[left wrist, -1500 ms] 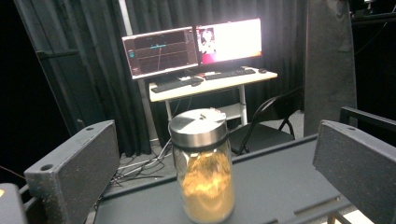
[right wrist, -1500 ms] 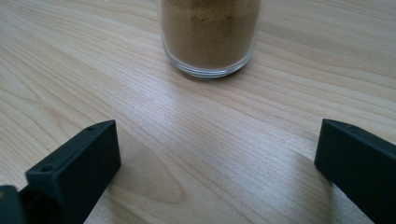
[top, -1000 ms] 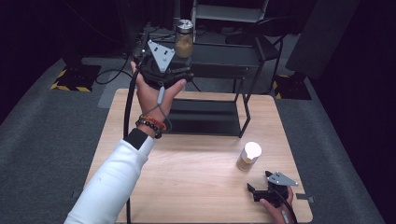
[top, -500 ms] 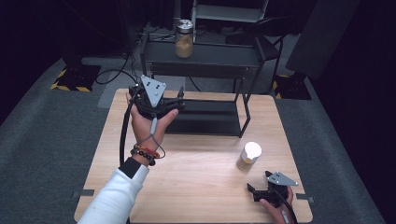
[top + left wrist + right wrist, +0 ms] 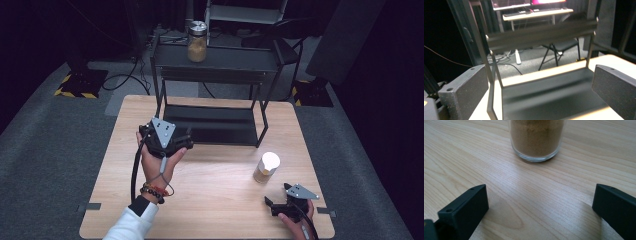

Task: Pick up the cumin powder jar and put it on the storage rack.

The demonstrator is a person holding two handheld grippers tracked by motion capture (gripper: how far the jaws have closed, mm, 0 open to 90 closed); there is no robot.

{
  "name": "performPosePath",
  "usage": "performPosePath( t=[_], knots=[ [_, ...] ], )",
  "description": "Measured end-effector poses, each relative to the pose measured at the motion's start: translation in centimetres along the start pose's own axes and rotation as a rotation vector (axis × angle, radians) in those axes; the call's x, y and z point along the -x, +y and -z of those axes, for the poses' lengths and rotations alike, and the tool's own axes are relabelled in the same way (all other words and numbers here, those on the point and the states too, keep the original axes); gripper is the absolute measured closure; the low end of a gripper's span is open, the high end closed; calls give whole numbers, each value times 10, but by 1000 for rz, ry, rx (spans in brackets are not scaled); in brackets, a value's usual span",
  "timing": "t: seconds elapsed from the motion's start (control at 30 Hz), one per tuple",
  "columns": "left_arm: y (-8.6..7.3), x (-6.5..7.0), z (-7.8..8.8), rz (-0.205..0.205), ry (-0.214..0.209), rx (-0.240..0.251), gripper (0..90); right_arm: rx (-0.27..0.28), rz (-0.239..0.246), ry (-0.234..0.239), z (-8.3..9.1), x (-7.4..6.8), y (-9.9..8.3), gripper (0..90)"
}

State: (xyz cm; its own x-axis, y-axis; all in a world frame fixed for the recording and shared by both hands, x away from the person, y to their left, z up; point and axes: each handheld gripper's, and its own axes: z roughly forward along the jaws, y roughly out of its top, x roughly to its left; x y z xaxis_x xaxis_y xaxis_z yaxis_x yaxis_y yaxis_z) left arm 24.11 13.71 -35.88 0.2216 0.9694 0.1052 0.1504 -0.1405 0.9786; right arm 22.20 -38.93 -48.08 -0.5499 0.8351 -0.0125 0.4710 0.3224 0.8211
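A black two-tier rack stands at the back of the wooden table. On its top shelf sits a silver-lidded jar of brown powder. My left gripper hovers open and empty by the front left of the lower shelf, its jaws wide apart. A second, white-lidded jar of brown powder stands on the table at the right. Just behind it, near the front edge, my right gripper rests open, and the jar's glass base lies ahead of its jaws.
The rack's thin front legs rise just ahead of the left jaw. A desk and chair stand beyond the table. Bare wood spans the table's front middle. Grey carpet surrounds the table.
My left gripper has come down and back from the top shelf to the front of the lower shelf, leaving the silver-lidded jar on top. The right gripper has stayed put.
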Motion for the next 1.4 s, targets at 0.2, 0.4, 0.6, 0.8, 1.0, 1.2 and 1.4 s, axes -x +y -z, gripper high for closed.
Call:
performPosePath(
  t=[0.2, 0.4, 0.6, 0.8, 1.0, 1.2, 1.4],
  knots=[
    [-27, -2, 2, 7, -22, -59, 4, 0, -1, 1, 0, 0, 0, 0],
    [-49, -1, 5, 21, -17, -96, 6, 0, 0, 1, 0, 0, 0, 0],
    [-68, 0, 8, 22, -25, -131, 9, 0, 1, 3, 0, 0, 0, 0],
    [-86, 5, 13, 23, -24, -142, 28, 0, 2, 4, 0, 1, 0, 0],
    [-96, 8, 10, -3, -63, -204, 22, 0, 3, 6, 0, 1, 0, 0],
    [-107, 8, 9, 0, -83, -240, 19, 0, 4, 7, 0, 1, 0, 0],
    [-116, 7, 8, 9, -94, -269, 19, 0, 6, 9, 0, 1, 0, 0]
  ],
)
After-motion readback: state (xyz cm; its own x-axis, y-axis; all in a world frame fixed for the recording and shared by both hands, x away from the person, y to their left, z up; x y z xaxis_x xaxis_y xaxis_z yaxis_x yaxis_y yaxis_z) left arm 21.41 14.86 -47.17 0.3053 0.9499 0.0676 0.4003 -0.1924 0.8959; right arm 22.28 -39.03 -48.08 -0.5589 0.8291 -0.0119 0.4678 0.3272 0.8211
